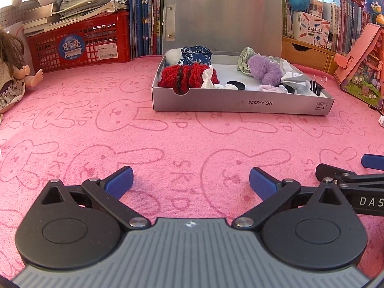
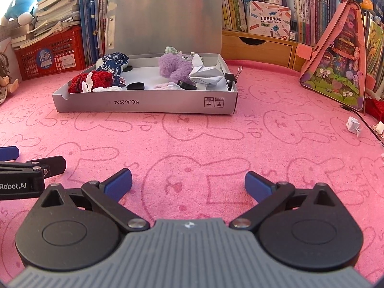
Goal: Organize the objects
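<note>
Left wrist: left tool (image 1: 191, 180) spread wide, holding nothing, low over the pink bunny-print cloth (image 1: 120, 132) on the bench. Grey box (image 1: 240, 104) sits ahead of it, lid up, marked NO.A-2224. In the box: red knit piece (image 1: 189, 74) at the left end, blue patterned fabric (image 1: 195, 55) behind it, purple plush (image 1: 265, 68) toward the right, white folded paper (image 1: 294, 78) beside that, black discs between. Black binder clips (image 1: 318, 85) on the box's right wall.

Right wrist: right tool (image 2: 188, 183) also wide, nothing between its pads, well short of the box (image 2: 144, 104). Small paper origami (image 2: 352, 124) lies on the cloth far right of the box.
</note>
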`<action>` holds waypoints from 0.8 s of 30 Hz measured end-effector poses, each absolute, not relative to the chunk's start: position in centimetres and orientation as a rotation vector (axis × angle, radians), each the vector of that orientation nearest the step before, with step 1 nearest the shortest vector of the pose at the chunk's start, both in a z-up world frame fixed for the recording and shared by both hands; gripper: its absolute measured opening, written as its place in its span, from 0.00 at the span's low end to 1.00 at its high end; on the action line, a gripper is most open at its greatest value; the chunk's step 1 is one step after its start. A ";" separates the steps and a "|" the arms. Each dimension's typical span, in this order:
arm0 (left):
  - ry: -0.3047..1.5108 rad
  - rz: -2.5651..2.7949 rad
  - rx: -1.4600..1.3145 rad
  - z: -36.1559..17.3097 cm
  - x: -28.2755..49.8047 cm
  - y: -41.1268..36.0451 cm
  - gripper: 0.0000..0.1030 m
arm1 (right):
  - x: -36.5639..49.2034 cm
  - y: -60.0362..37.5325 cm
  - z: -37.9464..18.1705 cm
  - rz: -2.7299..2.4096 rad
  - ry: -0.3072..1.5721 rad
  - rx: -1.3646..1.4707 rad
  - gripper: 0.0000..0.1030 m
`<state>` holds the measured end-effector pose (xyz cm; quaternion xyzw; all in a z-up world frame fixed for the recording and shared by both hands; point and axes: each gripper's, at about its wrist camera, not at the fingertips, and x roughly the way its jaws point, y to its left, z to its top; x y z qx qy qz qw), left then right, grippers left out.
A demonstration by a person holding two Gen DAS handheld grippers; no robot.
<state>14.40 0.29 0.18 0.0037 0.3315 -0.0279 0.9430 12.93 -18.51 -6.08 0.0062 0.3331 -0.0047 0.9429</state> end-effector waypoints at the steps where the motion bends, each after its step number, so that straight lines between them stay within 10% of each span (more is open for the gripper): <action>1: 0.678 -0.055 0.012 0.2 14.4 0.2 1.00 | 12.9 -18.6 -6.1 -0.008 0.681 0.017 1.00; 24: 0.682 -0.042 0.021 0.1 14.6 0.0 1.00 | 13.0 -18.7 -6.1 -0.007 0.683 0.021 1.00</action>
